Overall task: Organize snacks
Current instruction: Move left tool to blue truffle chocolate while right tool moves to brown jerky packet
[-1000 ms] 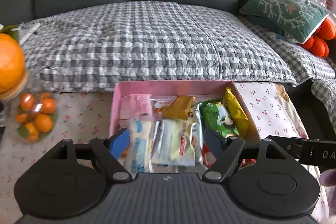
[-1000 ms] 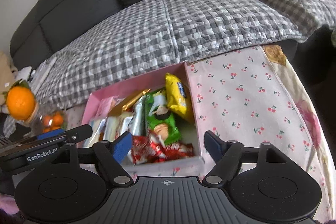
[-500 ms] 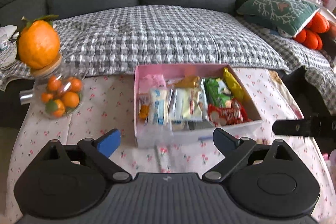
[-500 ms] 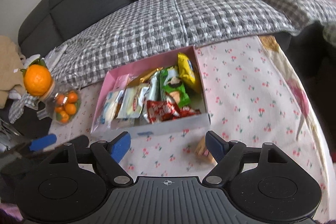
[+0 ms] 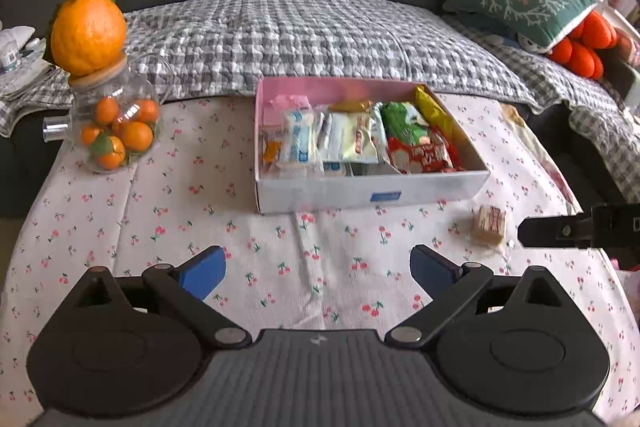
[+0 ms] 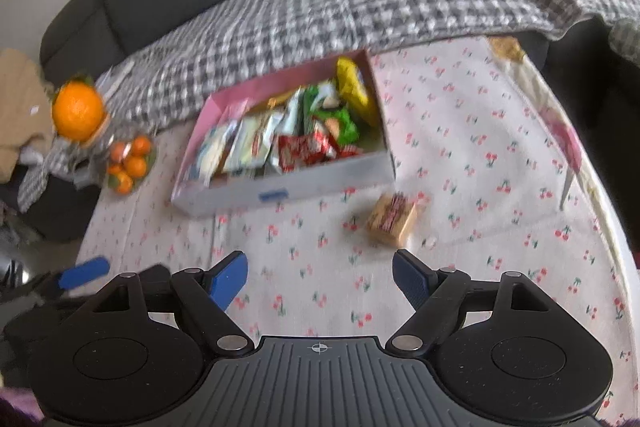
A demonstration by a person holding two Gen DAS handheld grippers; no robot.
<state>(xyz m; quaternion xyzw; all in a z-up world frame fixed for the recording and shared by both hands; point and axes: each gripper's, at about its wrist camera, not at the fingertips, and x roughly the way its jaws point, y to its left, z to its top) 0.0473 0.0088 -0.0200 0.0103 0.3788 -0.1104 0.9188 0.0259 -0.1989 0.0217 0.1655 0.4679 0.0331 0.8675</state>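
Observation:
A pink-lined white box (image 5: pixel 360 193) (image 6: pixel 304 183) full of wrapped snacks stands on the cherry-print tablecloth. One loose tan and red snack bar (image 5: pixel 488 223) (image 6: pixel 392 217) lies on the cloth in front of the box's right end. My left gripper (image 5: pixel 316 269) is open and empty, held back from the box. My right gripper (image 6: pixel 320 277) is open and empty, just short of the loose bar. A finger of the right gripper shows at the right edge of the left wrist view (image 5: pixel 560 231).
A glass jar of small oranges (image 5: pixel 114 131) (image 6: pixel 128 163) topped by a big orange (image 5: pixel 88 31) stands at the table's left. A grey sofa with a checked blanket (image 5: pixel 320 39) lies behind. The table's right edge (image 6: pixel 600 195) drops off nearby.
Both grippers have pulled back and up from the box. The whole box and the loose snack bar have come into view.

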